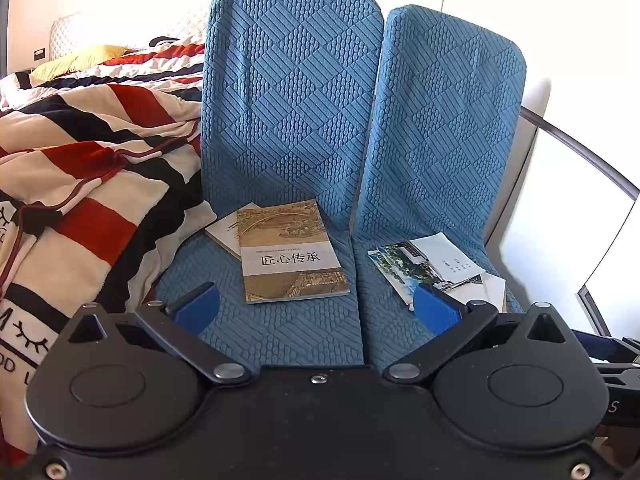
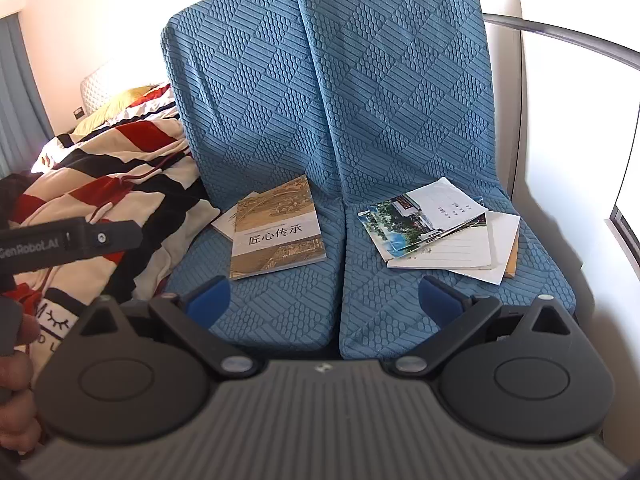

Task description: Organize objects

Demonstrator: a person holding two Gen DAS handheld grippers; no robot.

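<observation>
Two blue quilted seats stand side by side. On the left seat (image 1: pixel 280 328) lies a brown book with a gold painting cover (image 1: pixel 290 252) (image 2: pixel 276 230), overlapping a white booklet (image 1: pixel 224 230) (image 2: pixel 226 222) beneath it. On the right seat (image 2: pixel 440 312) lies a loose pile of booklets and papers (image 2: pixel 444 230) (image 1: pixel 432 264) topped by a photo cover. My left gripper (image 1: pixel 316 306) hovers open above the seats' front, nothing between its blue pads. My right gripper (image 2: pixel 324 300) is open too, short of both piles.
A red, black and cream striped blanket (image 1: pixel 80 184) (image 2: pixel 108 184) is heaped to the left of the seats, with a yellow pillow (image 1: pixel 76 62) behind. A white wall and curved grey rail (image 2: pixel 560 36) bound the right. A hand (image 2: pixel 16 380) shows at the left edge in the right wrist view.
</observation>
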